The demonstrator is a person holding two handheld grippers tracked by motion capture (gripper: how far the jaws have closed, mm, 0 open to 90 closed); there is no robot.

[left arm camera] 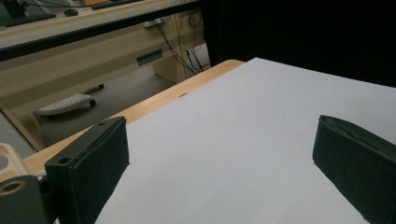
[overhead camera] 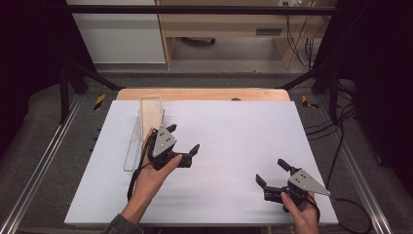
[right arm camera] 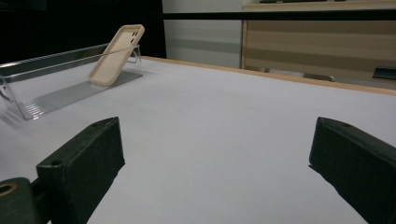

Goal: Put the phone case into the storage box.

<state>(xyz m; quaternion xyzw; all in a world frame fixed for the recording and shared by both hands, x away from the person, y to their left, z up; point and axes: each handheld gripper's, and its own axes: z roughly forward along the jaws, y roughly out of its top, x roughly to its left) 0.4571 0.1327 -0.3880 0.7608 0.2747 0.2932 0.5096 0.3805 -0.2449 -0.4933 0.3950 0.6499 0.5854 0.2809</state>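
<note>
A beige phone case (overhead camera: 151, 113) leans upright in a clear plastic stand (overhead camera: 132, 148) at the left of the white table (overhead camera: 234, 131). My left gripper (overhead camera: 183, 139) is held just right of the stand, open, with nothing between its jaws. In the left gripper view the left gripper (left arm camera: 219, 156) faces bare white surface. My right gripper (overhead camera: 272, 171) hovers near the front right corner, also open and empty. In the right gripper view the right gripper (right arm camera: 215, 163) looks toward the phone case (right arm camera: 116, 53) and the stand (right arm camera: 56, 95) far off at the left.
A wooden table edge (overhead camera: 204, 94) shows beyond the white sheet. Metal rails (overhead camera: 44, 161) run along both sides of the table. Cables (overhead camera: 341, 146) trail at the right. A wooden desk (overhead camera: 229, 24) stands behind.
</note>
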